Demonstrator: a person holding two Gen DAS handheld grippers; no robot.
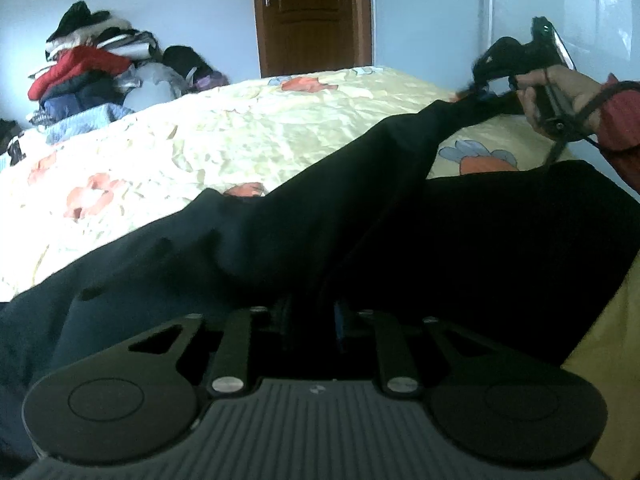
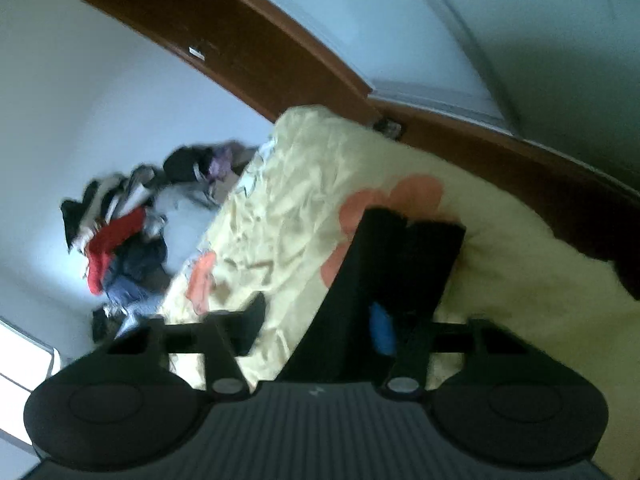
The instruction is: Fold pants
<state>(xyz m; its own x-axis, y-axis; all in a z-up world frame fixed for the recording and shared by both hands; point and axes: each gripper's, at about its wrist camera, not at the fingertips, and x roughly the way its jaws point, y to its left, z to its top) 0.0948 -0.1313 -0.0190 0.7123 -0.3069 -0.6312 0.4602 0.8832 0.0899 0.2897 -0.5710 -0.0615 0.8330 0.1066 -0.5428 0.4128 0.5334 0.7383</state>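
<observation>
With the dark pants (image 1: pixel 320 232) stretched over the flowered bed (image 1: pixel 200 120) and pinched at either end by the closed fingers of the left gripper (image 1: pixel 310 320) and right gripper (image 2: pixel 384 316), a fold is judged begun, and the gripped end must next be carried across.

No words, numbers or brand names can be read anywhere here. Only a tiny pale mark sits on the ribbed gripper body (image 1: pixel 316 390), too small to make out.
</observation>
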